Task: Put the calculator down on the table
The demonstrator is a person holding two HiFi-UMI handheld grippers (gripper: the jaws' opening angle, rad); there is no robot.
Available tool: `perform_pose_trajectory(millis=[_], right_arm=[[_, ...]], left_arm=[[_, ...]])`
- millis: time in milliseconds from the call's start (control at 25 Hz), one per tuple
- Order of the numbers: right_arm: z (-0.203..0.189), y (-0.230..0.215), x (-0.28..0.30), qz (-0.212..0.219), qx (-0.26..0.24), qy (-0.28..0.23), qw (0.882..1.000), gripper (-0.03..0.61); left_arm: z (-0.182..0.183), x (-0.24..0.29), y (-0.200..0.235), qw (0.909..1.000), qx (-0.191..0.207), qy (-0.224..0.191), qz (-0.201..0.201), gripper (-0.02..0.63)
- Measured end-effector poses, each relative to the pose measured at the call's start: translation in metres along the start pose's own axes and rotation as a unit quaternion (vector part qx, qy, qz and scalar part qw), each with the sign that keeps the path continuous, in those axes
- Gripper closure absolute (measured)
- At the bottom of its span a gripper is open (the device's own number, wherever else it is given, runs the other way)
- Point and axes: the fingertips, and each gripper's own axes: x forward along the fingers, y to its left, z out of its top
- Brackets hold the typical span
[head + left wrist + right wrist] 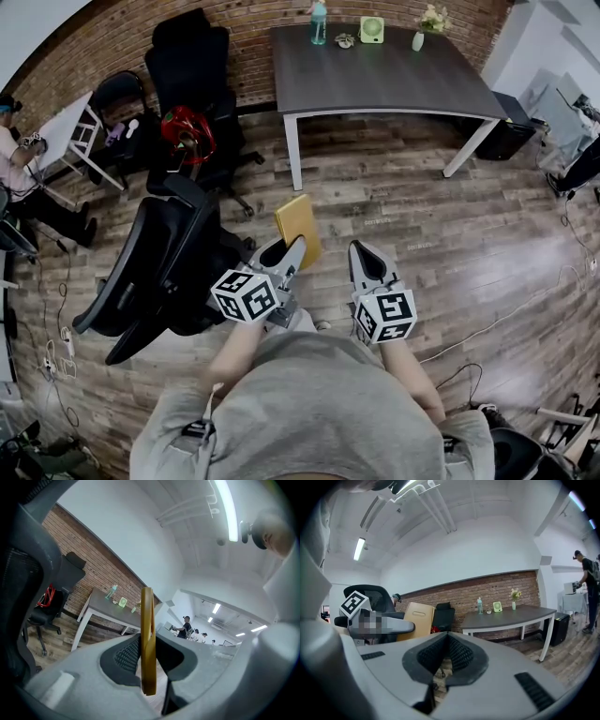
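Observation:
The calculator [298,228] is a flat yellow slab, held up over the wooden floor with my left gripper [286,255] shut on its lower edge. In the left gripper view it stands edge-on as a thin yellow strip [148,620] clamped between the grey jaws [148,660]. The right gripper view shows its broad yellow face [418,618] off to the left. My right gripper [367,258] hovers beside the left one, jaws closed together with nothing in them [447,638]. The dark grey table [375,75] stands ahead by the brick wall, well beyond both grippers.
On the table's far edge are a blue bottle [319,23], a green fan [371,30] and a small vase of flowers [419,37]. Black office chairs [159,262] crowd the left, one with a red item [187,131]. A seated person [14,159] is at far left. Cables [506,309] lie on the floor.

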Motion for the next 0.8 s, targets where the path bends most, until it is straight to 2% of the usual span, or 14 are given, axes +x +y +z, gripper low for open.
perform_pose_trajectory(millis=[440, 800], right_arm=[[-0.002, -0.014, -0.005, -0.001, 0.009, -0.003, 1.0, 0.575], [0.0, -0.038, 0.005, -0.005, 0.012, -0.002, 1.0, 0.575]], left_arm=[[-0.006, 0.009, -0.012, 1.0, 0.006, -0.001, 0.002, 0.523], [-0.002, 0.036, -0.006, 1.0, 0.0, -0.003, 0.006, 0.523]])
